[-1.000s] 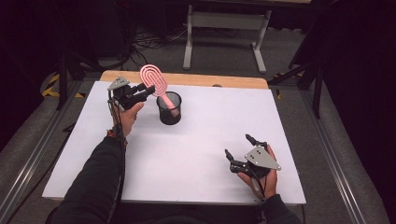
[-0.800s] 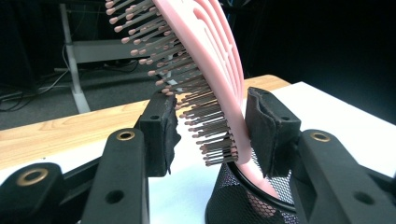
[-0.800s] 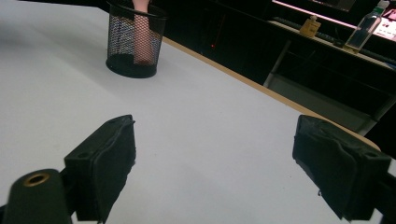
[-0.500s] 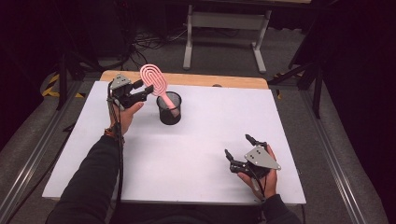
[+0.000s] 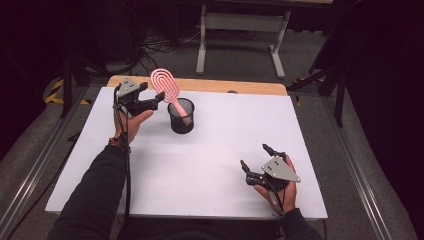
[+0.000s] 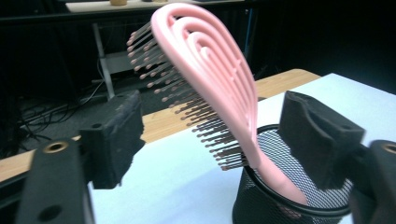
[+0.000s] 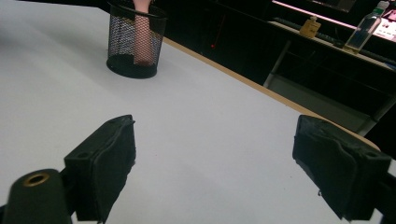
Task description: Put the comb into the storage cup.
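We have the pink hairbrush (image 5: 165,85) standing handle-down in the black mesh cup (image 5: 181,116) at the far left of the surface (image 5: 210,150), both our left hand-held gripper (image 5: 150,102) and our right hand-held gripper (image 5: 256,162) wide and empty, so next we probably should draw the left one away.

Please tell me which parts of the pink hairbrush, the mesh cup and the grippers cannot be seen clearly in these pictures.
- Pink hairbrush: the handle's end is hidden inside the black mesh cup in the left gripper view; the right gripper view's top edge cuts off its head.
- Mesh cup: its base is cut off by the bottom edge of the left gripper view.
- Left gripper: in the high view, too small to tell whether its jaws touch the brush.
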{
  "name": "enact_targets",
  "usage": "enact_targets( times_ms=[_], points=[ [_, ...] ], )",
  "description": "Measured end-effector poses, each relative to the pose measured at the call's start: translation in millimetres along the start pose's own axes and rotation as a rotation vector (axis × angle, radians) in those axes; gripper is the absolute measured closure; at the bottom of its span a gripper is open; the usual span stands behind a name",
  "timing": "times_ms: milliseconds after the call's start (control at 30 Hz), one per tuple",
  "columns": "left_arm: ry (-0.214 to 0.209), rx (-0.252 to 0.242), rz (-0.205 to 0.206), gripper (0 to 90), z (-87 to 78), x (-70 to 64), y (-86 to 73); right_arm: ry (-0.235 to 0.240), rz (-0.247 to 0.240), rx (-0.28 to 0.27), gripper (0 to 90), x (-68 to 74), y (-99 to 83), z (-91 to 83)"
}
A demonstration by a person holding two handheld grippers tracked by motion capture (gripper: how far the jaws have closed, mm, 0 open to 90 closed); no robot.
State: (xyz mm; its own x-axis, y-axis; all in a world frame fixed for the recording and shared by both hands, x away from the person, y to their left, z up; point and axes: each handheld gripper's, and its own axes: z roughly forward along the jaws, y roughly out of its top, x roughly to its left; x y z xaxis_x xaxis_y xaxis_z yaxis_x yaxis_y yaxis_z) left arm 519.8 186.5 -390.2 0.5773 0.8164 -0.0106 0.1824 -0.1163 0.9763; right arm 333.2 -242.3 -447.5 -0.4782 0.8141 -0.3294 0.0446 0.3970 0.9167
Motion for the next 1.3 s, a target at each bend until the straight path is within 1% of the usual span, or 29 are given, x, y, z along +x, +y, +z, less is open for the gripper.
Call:
enact_targets(
  times_ms=[67,100,133,200,233,300,400,500,533,600,733,833,1000,1100,1200,1267,1300],
  points=[
    [-0.005,0.000,0.021,17.7,-1.9,-1.3,1.1,0.000,-0.001,-0.002,14.0,0.0,0.4,-0.3],
    [-0.005,0.005,0.031,16.0,-2.6,-2.1,1.6,-0.001,0.003,-0.003,14.0,0.1,0.6,-0.4],
    [-0.007,0.016,0.049,14.7,-3.5,-3.0,2.4,-0.002,0.003,-0.003,14.0,-0.1,0.6,-0.4],
    [-0.014,0.029,0.060,11.1,-4.9,-4.6,3.2,-0.003,0.003,-0.004,14.0,-0.5,0.6,-0.5],
    [-0.012,0.030,0.075,9.9,-6.0,-5.1,3.7,-0.003,0.002,-0.005,14.0,-0.4,0.6,-0.5],
    [-0.021,0.033,0.097,8.6,-9.0,-6.2,3.4,-0.004,0.003,-0.005,14.0,-0.7,0.6,-0.7],
    [-0.030,0.041,0.121,6.5,-11.8,-7.1,1.5,-0.005,0.003,-0.006,14.0,-1.1,0.6,-0.9],
    [-0.043,0.041,0.127,6.2,-14.9,-7.0,-0.3,-0.005,0.002,-0.006,14.0,-0.9,0.8,-0.9],
    [-0.038,0.039,0.130,6.3,-15.9,-7.1,-1.1,-0.005,0.001,-0.006,14.0,-0.8,0.8,-0.9],
    [-0.045,0.040,0.130,6.3,-17.4,-7.0,-2.4,-0.005,0.001,-0.005,14.0,-0.7,0.8,-0.6],
    [-0.062,0.034,0.153,6.1,-21.1,-10.4,-5.1,-0.004,0.001,-0.009,14.0,-0.5,1.5,-0.8],
    [-0.075,0.035,0.153,5.5,-22.8,-12.2,-6.6,-0.005,0.003,-0.006,14.0,-1.1,1.2,-0.7],
    [-0.098,0.015,0.162,5.5,-28.4,-16.7,-10.7,-0.007,0.004,-0.010,14.0,-1.1,1.7,-0.9],
    [-0.106,0.012,0.183,5.2,-31.6,-20.7,-12.4,-0.008,0.002,-0.008,14.0,-1.4,1.6,-0.4],
    [-0.098,-0.010,0.186,5.7,-35.9,-23.5,-15.0,-0.009,0.004,-0.010,14.0,-1.6,1.8,-0.6],
    [-0.107,-0.018,0.178,6.1,-37.6,-25.3,-16.7,-0.012,0.002,-0.014,14.0,-1.9,2.3,-1.2],
    [-0.107,-0.021,0.186,6.1,-38.7,-27.0,-17.3,-0.012,0.003,-0.015,14.0,-1.9,2.4,-1.2]
  ],
)
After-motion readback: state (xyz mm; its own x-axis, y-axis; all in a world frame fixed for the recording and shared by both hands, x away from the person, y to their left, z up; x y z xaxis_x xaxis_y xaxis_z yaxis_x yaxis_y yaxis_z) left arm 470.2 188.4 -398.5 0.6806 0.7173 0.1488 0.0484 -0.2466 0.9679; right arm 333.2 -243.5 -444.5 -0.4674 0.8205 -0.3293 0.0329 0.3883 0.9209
